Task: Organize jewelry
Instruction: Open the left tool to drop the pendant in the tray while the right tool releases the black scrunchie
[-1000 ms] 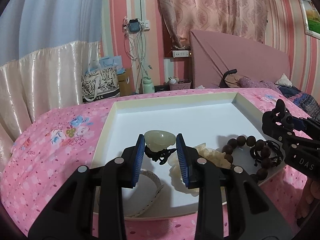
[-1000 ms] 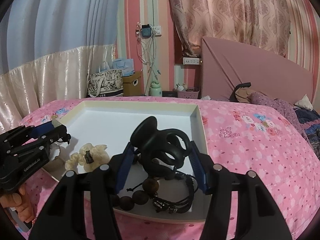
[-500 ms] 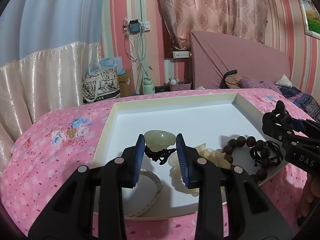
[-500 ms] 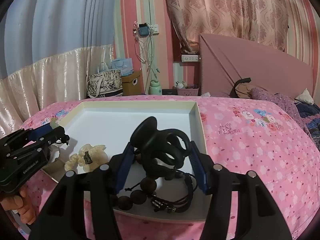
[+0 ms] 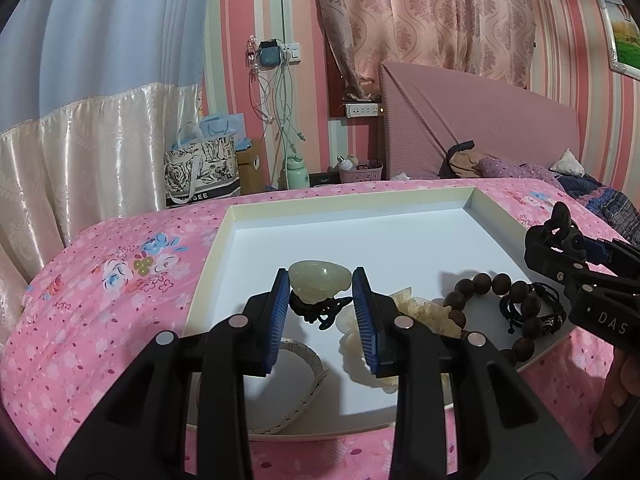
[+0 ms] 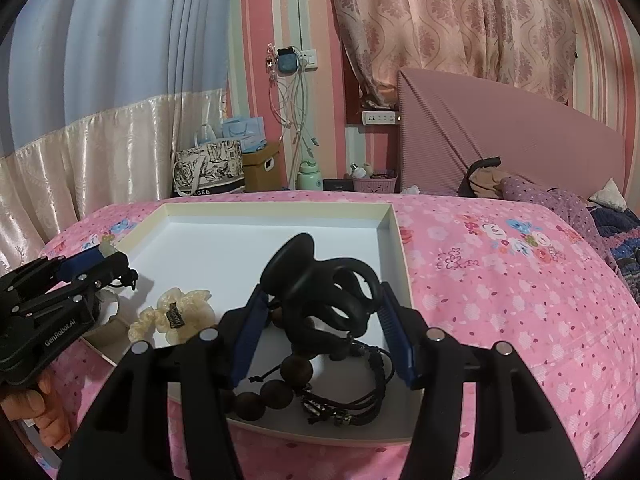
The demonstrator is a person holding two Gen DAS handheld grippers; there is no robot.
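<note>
Your left hand-held gripper (image 5: 320,300) is clamped on the jade pendant (image 5: 319,279), held above the white tray (image 5: 348,210) on the bed. It is hard, smooth and chip-prone; grip the flat sides, not the limp cord. Your right hand-held gripper (image 6: 320,316) pinches the black hair claw (image 6: 320,280): light, rigid plastic.

Walls: pink striped wallpaper (image 5: 568,40)
Window side: blue curtain (image 5: 100,32), patterned pink curtain (image 5: 420,12)
Furniture: bed with pink floral bedspread (image 6: 500,280), pink headboard (image 6: 500,144)
</note>
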